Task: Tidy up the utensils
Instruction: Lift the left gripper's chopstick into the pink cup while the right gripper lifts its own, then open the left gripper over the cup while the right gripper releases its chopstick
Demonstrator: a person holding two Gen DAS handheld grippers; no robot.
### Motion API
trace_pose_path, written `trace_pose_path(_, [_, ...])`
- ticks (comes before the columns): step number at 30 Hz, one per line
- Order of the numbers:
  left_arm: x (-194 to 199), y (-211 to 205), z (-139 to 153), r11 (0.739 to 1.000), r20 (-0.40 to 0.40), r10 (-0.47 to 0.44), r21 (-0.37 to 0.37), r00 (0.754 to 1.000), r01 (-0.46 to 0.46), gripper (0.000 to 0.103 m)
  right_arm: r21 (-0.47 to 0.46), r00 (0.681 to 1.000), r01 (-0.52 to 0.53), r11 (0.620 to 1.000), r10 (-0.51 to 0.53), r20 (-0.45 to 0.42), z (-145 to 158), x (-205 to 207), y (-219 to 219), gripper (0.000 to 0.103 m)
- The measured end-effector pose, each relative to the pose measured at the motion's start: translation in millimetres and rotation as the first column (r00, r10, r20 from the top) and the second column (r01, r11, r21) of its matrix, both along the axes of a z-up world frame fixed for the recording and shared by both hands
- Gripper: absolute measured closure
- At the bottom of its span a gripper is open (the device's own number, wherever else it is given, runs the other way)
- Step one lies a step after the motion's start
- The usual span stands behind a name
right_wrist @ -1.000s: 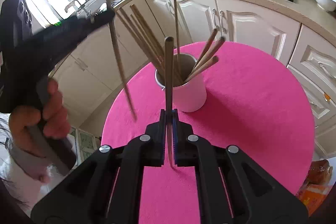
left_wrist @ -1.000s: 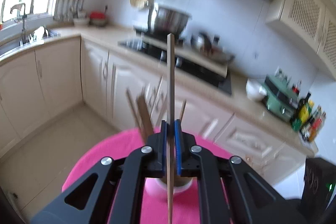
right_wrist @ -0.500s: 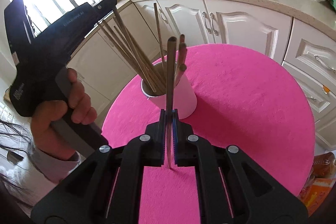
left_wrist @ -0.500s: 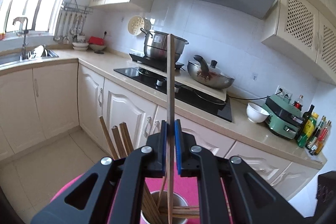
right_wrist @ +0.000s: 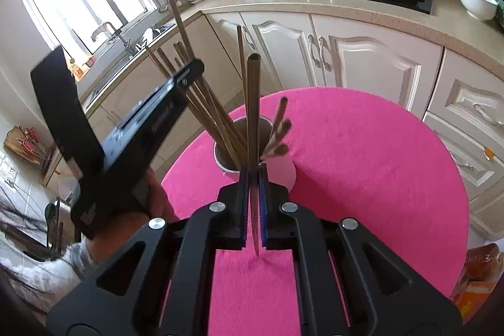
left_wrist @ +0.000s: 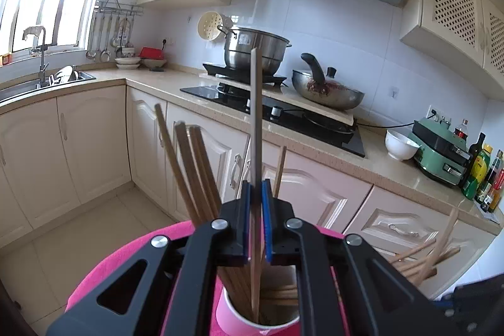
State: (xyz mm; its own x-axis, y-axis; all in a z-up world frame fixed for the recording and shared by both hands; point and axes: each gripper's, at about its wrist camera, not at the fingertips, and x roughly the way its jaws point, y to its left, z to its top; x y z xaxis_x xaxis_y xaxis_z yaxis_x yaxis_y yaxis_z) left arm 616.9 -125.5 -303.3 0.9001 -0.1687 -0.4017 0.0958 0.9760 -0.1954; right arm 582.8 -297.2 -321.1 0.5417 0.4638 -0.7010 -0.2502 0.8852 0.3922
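the left gripper (left_wrist: 255,222) has its blue-padded fingers (left_wrist: 246,219) clenched on a single pale chopstick (left_wrist: 255,122), gripping it near its lower part. the stick stands almost upright, and its lower tip already reaches into the mouth of the white cup (left_wrist: 252,317) directly beneath. most of its length rises above the fingers.

the right gripper (right_wrist: 252,207) is likewise clamped, holding a darker brown chopstick (right_wrist: 253,103) low on its shaft. a short pointed end pokes out below the fingers, over the pink cloth, and the thick end points toward the cup (right_wrist: 283,169), just in front of the fingers and not yet inside it.

the cup sits on a round surface covered in pink cloth (right_wrist: 362,162). it already holds a bundle of wooden chopsticks (right_wrist: 208,112) leaning outward against its rim, some left, a few right.

beyond the surface are cream kitchen cabinets, a black hob (left_wrist: 283,112) with a steel pot (left_wrist: 255,52) and a pan, and a sink by the window.

the chopsticks look light, stiff and smooth, so they would likely slide or swing if pinched loosely. a hold across the shaft, as here, seems apt. the cup looks light and crowded, so a sideways nudge could tip it.
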Motion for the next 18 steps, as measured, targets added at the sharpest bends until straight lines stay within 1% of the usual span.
trace_pose_path(3, [-3, 2, -3, 1.0, -0.019, -0.007, -0.01, 1.0, 0.007, 0.095, 0.0, 1.0, -0.003, 1.0, 0.003, 0.008, 2, 2, 1, 0.097])
trace_pose_path(6, [-8, 1, -5, 1.0, -0.032, -0.021, 0.006, 0.999, 0.021, 0.095, -0.003, 1.0, -0.005, 1.0, 0.005, 0.02, 5, 5, 3, 0.097])
trace_pose_path(9, [-12, 1, -6, 1.0, -0.049, -0.023, 0.002, 0.999, 0.023, 0.095, -0.007, 1.0, -0.009, 1.0, 0.009, 0.029, 9, 7, 3, 0.097])
trace_pose_path(11, [-16, 1, -3, 1.0, -0.054, -0.027, 0.003, 0.998, 0.028, 0.092, -0.008, 0.999, -0.012, 1.0, 0.012, 0.04, 14, 9, 4, 0.097])
trace_pose_path(12, [-19, 2, -2, 1.0, -0.056, -0.029, 0.005, 0.998, 0.03, 0.084, -0.008, 0.999, -0.014, 1.0, 0.015, 0.045, 16, 8, 4, 0.097])
trace_pose_path(18, [-32, 4, 4, 0.999, -0.083, -0.018, 0.035, 0.996, 0.021, 0.083, -0.014, 0.997, -0.029, 0.999, 0.03, 0.077, 30, 12, 11, 0.097])
